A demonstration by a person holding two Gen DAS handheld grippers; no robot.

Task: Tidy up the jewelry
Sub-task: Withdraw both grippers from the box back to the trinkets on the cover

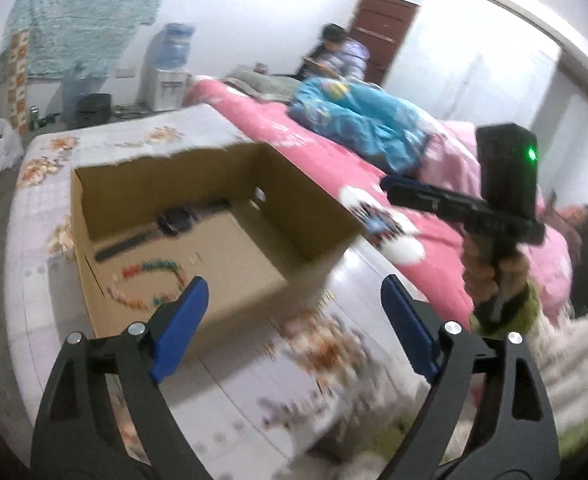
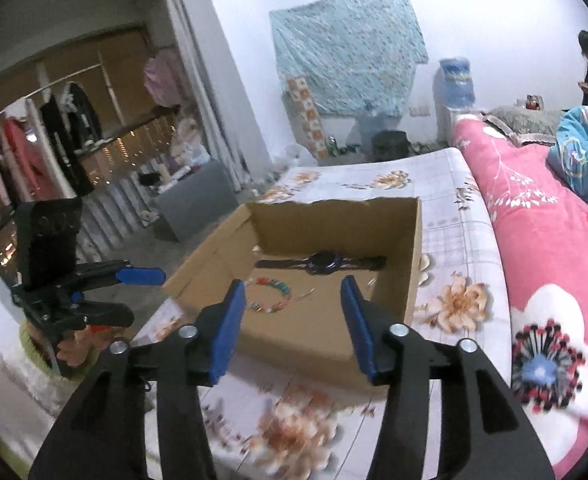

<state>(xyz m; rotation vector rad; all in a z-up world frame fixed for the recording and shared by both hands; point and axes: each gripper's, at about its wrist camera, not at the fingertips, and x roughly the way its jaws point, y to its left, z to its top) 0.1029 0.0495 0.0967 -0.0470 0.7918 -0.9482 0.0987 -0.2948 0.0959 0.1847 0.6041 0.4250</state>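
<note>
An open cardboard box (image 1: 313, 220) stands on the floral bedsheet. Inside it lie a dark wristwatch (image 1: 176, 220) and a string of coloured beads (image 1: 150, 280) curled on the box floor. My left gripper (image 1: 294, 286) hangs over the box's near corner, blue pads wide apart and open, nothing between them. From the right wrist, the box (image 2: 413, 248), the watch (image 2: 325, 264) and the beads (image 2: 270, 294) sit just ahead of my right gripper (image 2: 293, 282), which is open and empty. The left gripper (image 2: 146, 296) shows at the left, the right gripper (image 1: 393, 190) at the right.
A pink flowered quilt (image 2: 533, 240) and a blue quilt (image 1: 357, 120) are piled on the bed right of the box. A person (image 1: 333, 52) sits beyond. A water dispenser (image 2: 453, 88) stands by the far wall, a clothes rack (image 2: 54, 140) and a grey stool (image 2: 198, 200) left of the bed.
</note>
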